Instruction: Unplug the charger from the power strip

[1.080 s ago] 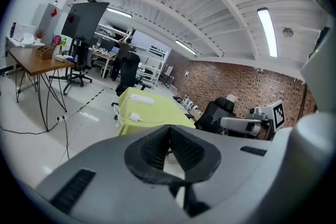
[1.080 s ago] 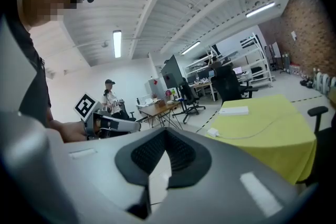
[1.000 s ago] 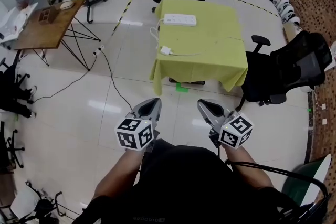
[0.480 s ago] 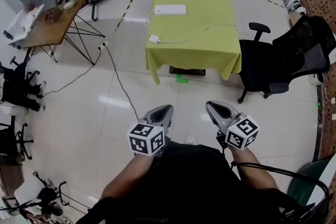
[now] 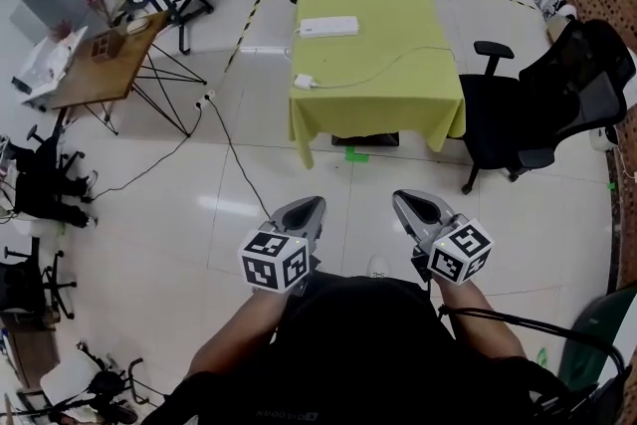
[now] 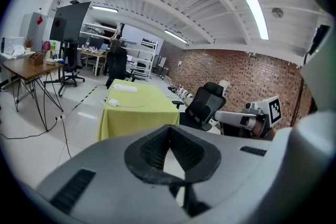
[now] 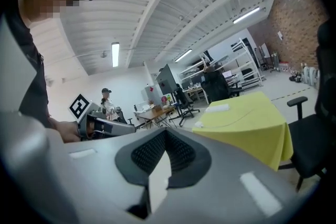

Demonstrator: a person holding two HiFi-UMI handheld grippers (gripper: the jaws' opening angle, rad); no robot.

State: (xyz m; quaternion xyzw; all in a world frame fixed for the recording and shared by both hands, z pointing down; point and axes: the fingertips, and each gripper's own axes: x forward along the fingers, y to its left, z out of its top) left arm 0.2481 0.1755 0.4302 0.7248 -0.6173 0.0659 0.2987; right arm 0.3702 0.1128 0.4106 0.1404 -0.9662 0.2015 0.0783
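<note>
The left tool (image 5: 305, 207), lower centre-left, is closed on nothing. Well above it in the frame, well apart, the charger (image 5: 304, 81) lies at the left front corner of the yellow-draped tabletop (image 5: 398, 95). It is a small white block, its thin cable (image 5: 388, 65) curving right. The long white power strip (image 5: 329, 26) lies apart, near the far edge. The right tool (image 5: 411, 203), lower centre-right, is closed and empty.

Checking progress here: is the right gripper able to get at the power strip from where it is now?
Probably not yet. The right gripper is held close to the body, with floor between it and the yellow table; the power strip lies at the table's far end.
</note>
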